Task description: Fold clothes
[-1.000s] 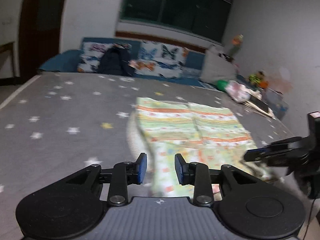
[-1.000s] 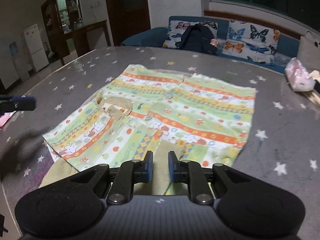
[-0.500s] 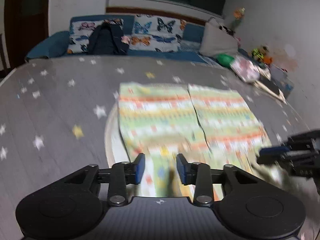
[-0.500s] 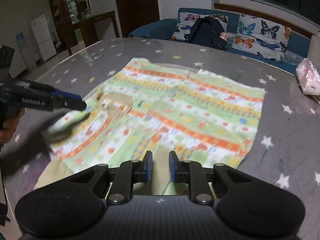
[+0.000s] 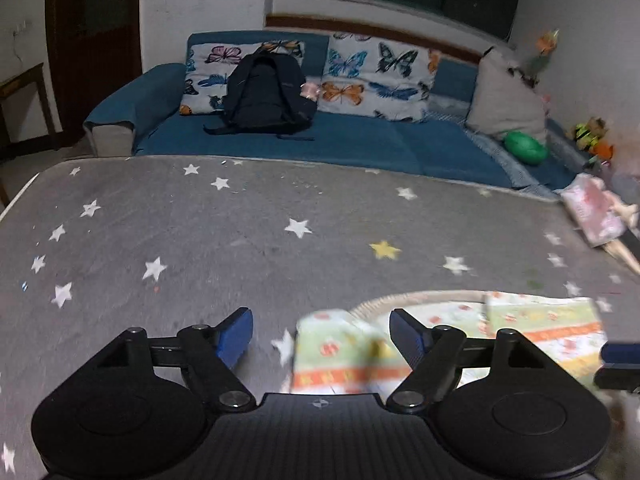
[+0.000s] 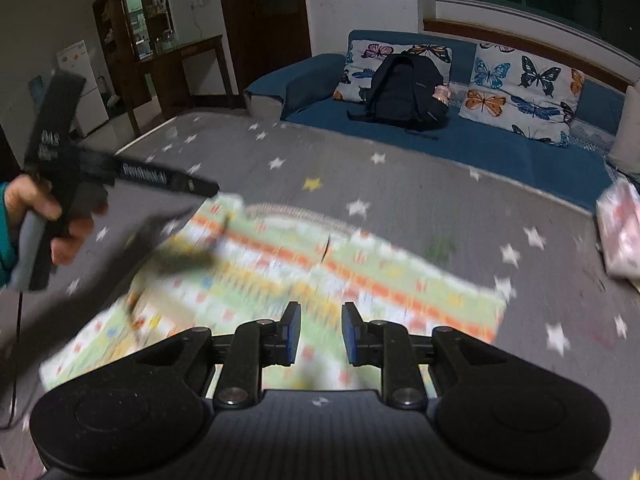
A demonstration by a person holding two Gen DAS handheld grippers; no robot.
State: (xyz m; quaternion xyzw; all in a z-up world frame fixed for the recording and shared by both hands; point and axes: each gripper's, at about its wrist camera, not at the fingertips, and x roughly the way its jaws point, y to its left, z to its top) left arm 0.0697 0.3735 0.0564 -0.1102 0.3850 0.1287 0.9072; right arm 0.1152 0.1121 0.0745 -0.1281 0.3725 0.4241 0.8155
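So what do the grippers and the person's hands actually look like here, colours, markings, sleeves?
Both are matte black: the left gripper and right gripper have rounded twin housings, linkage arms with silver pivots and blue pads. Seen from the right wrist, the left has white lettering, a grey handle and a thin black cable. The hand wears a teal sleeve.

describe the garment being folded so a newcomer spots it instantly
Start at the grey star-print table in front of the blue sofa. The garment lies spread flat on its near half: pale green with orange and yellow patterned stripes, the only large cloth there.
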